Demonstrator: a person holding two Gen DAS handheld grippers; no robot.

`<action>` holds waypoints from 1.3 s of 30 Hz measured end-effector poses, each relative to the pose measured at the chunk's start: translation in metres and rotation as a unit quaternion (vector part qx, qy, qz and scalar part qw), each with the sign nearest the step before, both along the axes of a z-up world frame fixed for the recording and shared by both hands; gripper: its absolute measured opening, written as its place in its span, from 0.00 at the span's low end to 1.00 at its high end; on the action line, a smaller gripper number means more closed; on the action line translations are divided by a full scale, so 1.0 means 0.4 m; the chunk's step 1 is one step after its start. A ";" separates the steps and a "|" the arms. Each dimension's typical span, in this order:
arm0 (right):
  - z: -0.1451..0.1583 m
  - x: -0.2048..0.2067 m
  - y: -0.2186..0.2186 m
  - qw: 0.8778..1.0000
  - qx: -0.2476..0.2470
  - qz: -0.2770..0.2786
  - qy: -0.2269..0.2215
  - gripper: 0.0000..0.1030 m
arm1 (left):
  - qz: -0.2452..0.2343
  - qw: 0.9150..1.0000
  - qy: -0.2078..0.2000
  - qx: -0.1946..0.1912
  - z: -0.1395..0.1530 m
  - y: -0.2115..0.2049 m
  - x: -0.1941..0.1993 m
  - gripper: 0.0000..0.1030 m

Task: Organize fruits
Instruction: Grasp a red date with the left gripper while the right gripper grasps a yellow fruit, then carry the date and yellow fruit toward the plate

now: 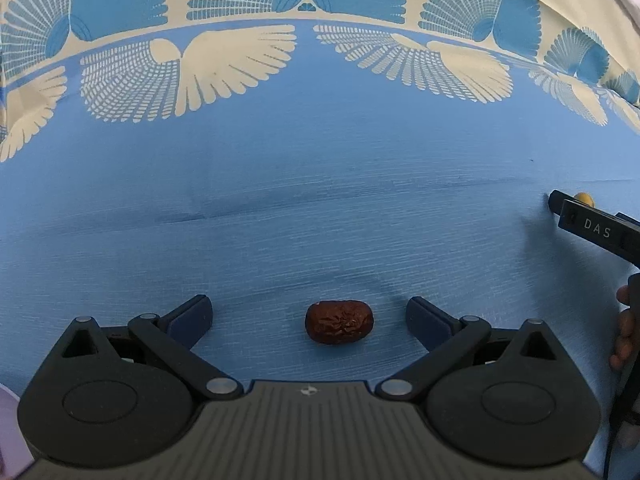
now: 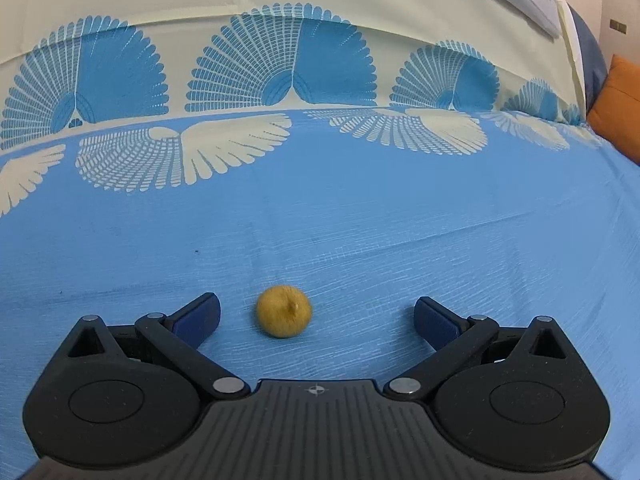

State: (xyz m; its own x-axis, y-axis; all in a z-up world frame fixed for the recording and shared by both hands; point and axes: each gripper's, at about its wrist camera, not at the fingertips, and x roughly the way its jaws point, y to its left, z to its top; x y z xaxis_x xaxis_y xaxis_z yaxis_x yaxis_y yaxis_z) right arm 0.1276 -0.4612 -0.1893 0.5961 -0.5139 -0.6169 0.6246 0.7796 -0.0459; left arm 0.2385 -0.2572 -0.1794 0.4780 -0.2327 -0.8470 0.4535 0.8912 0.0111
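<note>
Hovering low over a blue cloth point(image 1: 320, 208) with the left gripper point(image 1: 308, 316), jaws spread wide and holding nothing. Lying between those jaws, a wrinkled dark red date point(image 1: 339, 322), a little nearer the right-hand finger point(image 1: 430, 326) than the left-hand one point(image 1: 192, 320), touching neither. Resting flat on the cloth, long axis running across from jaw to jaw.

Hanging likewise over the same cloth with the right gripper point(image 2: 316, 318), jaws also spread wide and empty. Sitting between them, a small round yellow fruit point(image 2: 284, 311), stem nub facing up, closer to the left-hand finger point(image 2: 200, 316) than the right-hand one point(image 2: 434, 322), clear of both.

Showing at the far right edge of the left wrist view, well off to the side of the left jaws: part of the right gripper point(image 1: 592, 228), marked with the letters DAS, with a sliver of the yellow fruit point(image 1: 584, 199) peeking just behind its tip, and fingers of the holding hand point(image 1: 624, 336) below.

Spreading beyond both sets of jaws, a band of cream and blue fan shapes point(image 2: 280, 60) printed along the far part of the cloth. Showing far off to the right of the right jaws, an orange cushion point(image 2: 618, 108).
</note>
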 end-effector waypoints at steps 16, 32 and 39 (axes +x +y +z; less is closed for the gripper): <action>0.062 -0.055 -0.002 0.998 0.002 -0.007 -0.064 0.25 | -0.086 0.994 -0.059 0.019 0.131 -0.062 -0.118 0.34; 0.366 -0.453 0.432 0.983 0.055 0.151 -0.092 0.26 | 0.009 0.998 -0.044 0.044 0.407 0.344 -0.369 0.34; 0.442 -0.555 0.669 0.959 0.083 0.264 -0.065 0.26 | 0.038 0.998 -0.027 0.033 0.449 0.520 -0.534 0.34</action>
